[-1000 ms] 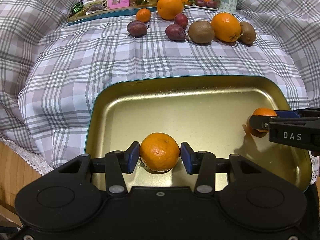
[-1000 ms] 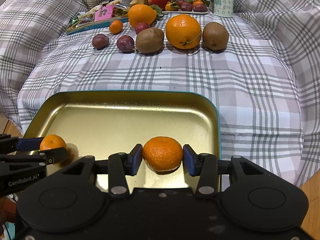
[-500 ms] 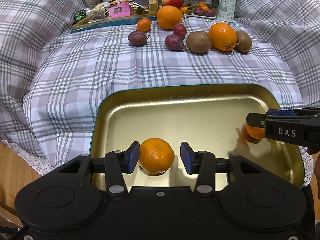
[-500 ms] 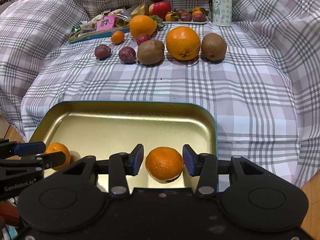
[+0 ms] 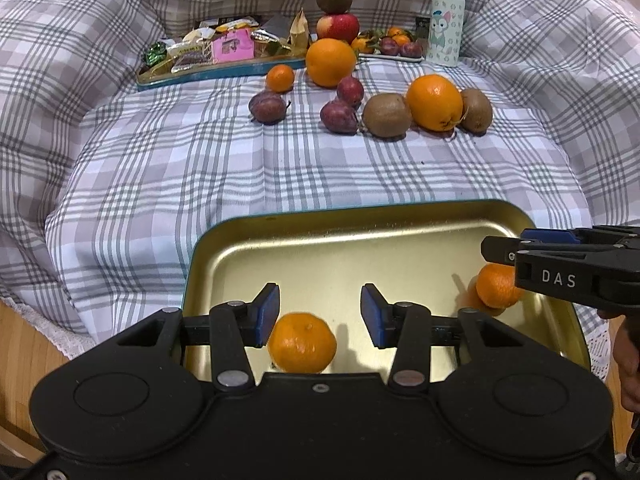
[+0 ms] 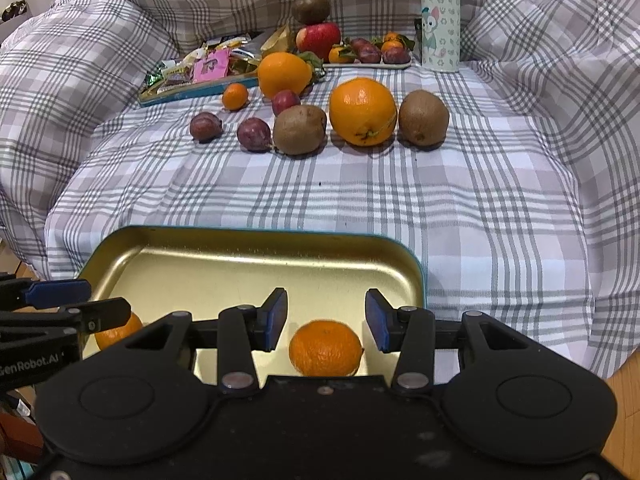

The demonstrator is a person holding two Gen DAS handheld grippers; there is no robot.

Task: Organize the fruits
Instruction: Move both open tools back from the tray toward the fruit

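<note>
Down at the bottom of both views, each mandarin [image 5: 302,342] [image 6: 326,347] sits loose in the gold tray [image 5: 360,240]; left gripper [image 5: 320,314] and right gripper [image 6: 326,318] are spread apart, apparently done dropping them off.

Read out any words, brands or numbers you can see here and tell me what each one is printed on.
"DAS": white letters on the side of the right hand-held gripper.
"GenRobot.AI": on the side of the left hand-held gripper, cut off by the picture's edge.
Pink snack packet in the far tray: print too small to read.
Bottle: a cartoon animal, no readable words.
</note>
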